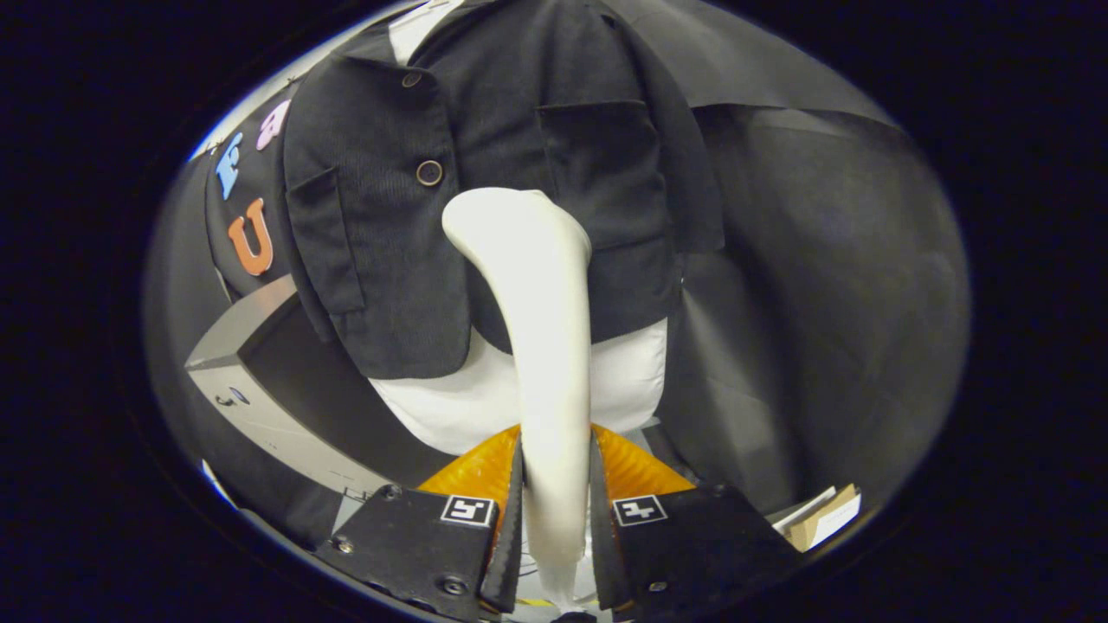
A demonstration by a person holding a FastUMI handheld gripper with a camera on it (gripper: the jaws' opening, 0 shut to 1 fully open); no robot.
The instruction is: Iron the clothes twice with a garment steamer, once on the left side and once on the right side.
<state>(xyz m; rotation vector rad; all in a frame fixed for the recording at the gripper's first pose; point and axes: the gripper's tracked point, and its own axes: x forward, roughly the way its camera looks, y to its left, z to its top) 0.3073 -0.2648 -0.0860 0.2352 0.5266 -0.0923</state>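
Gripper view: we've got the jaws clamped on the white garment steamer, its head against the black jacket straight ahead. Smooth, stiff plastic, probably slippery, so grip the handle low.

Steamer, clamped between both fingers of the gripper, stands directly ahead against the jacket. A grey box obstructs beside the jacket; the opposite side lies open to the wall.
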